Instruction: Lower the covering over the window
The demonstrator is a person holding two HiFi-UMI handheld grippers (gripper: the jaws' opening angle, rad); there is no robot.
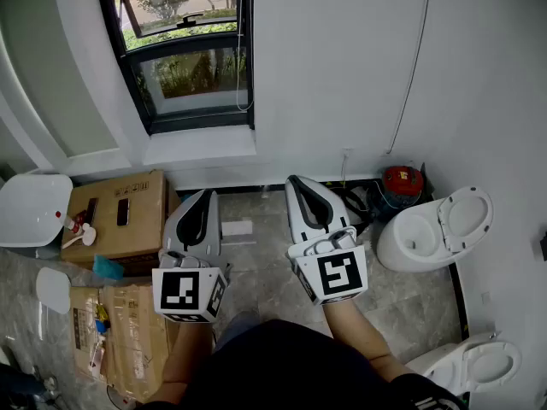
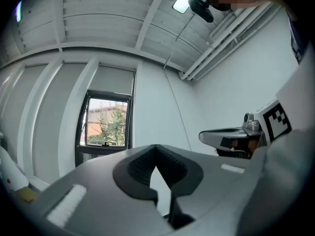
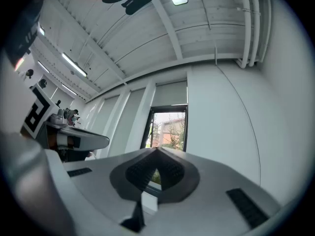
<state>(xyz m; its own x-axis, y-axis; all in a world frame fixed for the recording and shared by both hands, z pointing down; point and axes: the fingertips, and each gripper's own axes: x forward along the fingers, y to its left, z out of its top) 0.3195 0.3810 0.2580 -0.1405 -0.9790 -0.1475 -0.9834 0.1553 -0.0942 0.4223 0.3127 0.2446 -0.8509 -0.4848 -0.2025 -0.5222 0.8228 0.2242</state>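
The black-framed window is in the wall ahead, with trees behind the glass. A pale roller blind is rolled up over its top part, and it shows in the right gripper view too as the blind. A thin pull cord hangs along the window's right side. My left gripper and right gripper are held side by side, well short of the wall, pointing toward the window. The left gripper is shut with nothing in it. The right gripper is shut and empty too.
A cardboard box lies on the floor below the window at left, beside a white lid. A white toilet and a red device stand at the right wall. A second toilet is at bottom right.
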